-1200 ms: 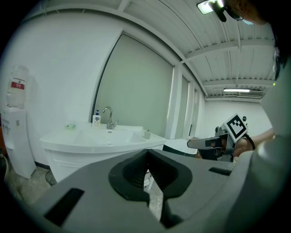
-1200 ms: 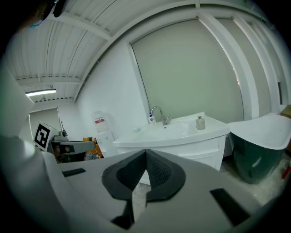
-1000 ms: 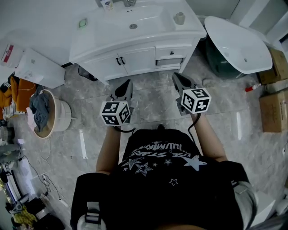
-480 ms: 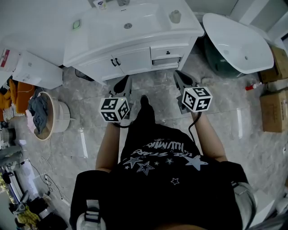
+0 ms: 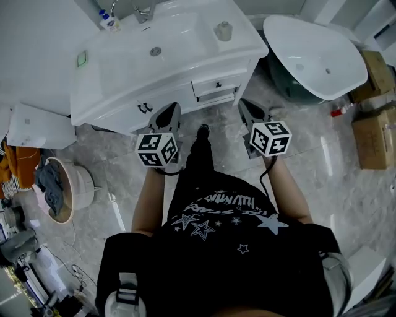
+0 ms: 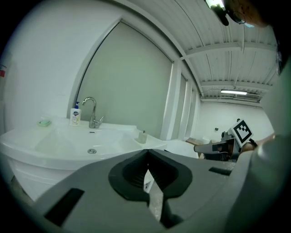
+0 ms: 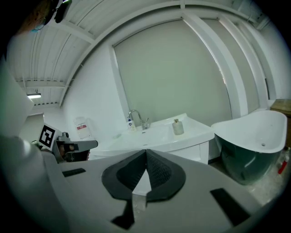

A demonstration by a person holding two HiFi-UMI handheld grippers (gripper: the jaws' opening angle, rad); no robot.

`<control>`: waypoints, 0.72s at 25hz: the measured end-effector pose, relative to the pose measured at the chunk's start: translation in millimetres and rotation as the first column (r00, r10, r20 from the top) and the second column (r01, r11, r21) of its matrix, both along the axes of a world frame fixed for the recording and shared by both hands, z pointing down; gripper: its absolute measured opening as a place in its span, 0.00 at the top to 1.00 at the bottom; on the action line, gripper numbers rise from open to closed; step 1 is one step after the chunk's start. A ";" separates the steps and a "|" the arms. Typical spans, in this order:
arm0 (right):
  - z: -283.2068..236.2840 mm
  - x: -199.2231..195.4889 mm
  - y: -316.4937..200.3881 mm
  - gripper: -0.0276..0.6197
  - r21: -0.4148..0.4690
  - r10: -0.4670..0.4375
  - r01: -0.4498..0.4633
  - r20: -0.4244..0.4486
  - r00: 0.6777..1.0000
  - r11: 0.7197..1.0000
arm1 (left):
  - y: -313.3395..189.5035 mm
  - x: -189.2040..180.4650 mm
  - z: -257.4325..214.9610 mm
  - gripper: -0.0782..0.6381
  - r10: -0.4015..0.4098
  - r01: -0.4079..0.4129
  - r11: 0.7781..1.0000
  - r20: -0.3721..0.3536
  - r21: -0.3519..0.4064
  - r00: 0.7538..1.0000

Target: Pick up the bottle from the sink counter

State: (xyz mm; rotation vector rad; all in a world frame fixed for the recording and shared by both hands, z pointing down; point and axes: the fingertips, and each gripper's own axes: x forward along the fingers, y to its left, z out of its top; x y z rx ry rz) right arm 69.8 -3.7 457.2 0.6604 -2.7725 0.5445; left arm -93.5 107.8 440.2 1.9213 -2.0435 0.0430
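Note:
A small pale bottle stands on the right end of the white sink counter; it also shows as the bottle and as the bottle. A white soap bottle with a blue label stands by the tap. My left gripper and right gripper hover side by side in front of the cabinet, below counter height and well short of both bottles. In each gripper view the jaws meet at the tips with nothing between them.
A green soap bar lies on the counter's left. A white bathtub stands to the right, with cardboard boxes beyond it. A laundry basket sits on the floor at the left. The person's foot is between the grippers.
The person has stepped toward the sink: the counter now lies closer to the grippers and further left in the head view. Both grippers stay shut and level.

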 end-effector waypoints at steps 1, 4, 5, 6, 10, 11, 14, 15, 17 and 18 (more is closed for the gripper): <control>1.0 -3.4 -12.4 0.95 0.001 0.015 -0.015 -0.004 1.000 1.000 | -15.1 -6.3 1.0 0.88 0.013 -0.013 1.000 -0.003 0.001 1.000; 2.0 -15.6 -51.0 0.95 -0.005 0.065 -0.065 -0.012 0.998 0.998 | -61.2 -24.2 2.3 0.88 0.056 -0.056 0.998 -0.010 -0.001 0.998; 1.7 -20.7 -62.4 0.95 -0.008 0.077 -0.078 -0.013 0.997 0.997 | -75.9 -30.0 2.3 0.88 0.072 -0.072 0.997 -0.011 -0.003 0.997; 1.5 -25.9 -73.2 0.95 -0.009 0.088 -0.088 -0.016 0.996 0.996 | -90.3 -35.8 2.3 0.88 0.088 -0.088 0.996 -0.013 -0.006 0.996; 2.9 -45.3 -120.1 0.95 -0.015 0.133 -0.134 -0.031 0.991 0.991 | -149.5 -59.6 3.0 0.88 0.143 -0.143 0.990 -0.022 -0.012 0.989; 4.0 -48.9 -131.4 0.95 -0.020 0.148 -0.148 -0.035 0.988 0.989 | -163.6 -64.4 3.4 0.88 0.157 -0.157 0.987 -0.023 -0.016 0.987; 7.0 -59.2 -160.4 0.95 -0.033 0.184 -0.185 -0.044 0.982 0.982 | -199.4 -75.5 5.3 0.88 0.200 -0.200 0.979 -0.023 -0.030 0.980; 7.1 -63.1 -169.3 0.95 -0.035 0.193 -0.195 -0.045 0.980 0.980 | -209.9 -79.1 6.2 0.88 0.212 -0.212 0.977 -0.024 -0.034 0.977; 6.5 -71.2 -185.7 0.95 -0.037 0.212 -0.213 -0.046 0.976 0.976 | -229.3 -86.4 8.8 0.88 0.232 -0.233 0.972 -0.031 -0.043 0.972; 6.2 -75.0 -193.0 0.95 -0.038 0.220 -0.222 -0.046 0.974 0.974 | -238.2 -89.6 10.1 0.88 0.242 -0.243 0.969 -0.034 -0.046 0.970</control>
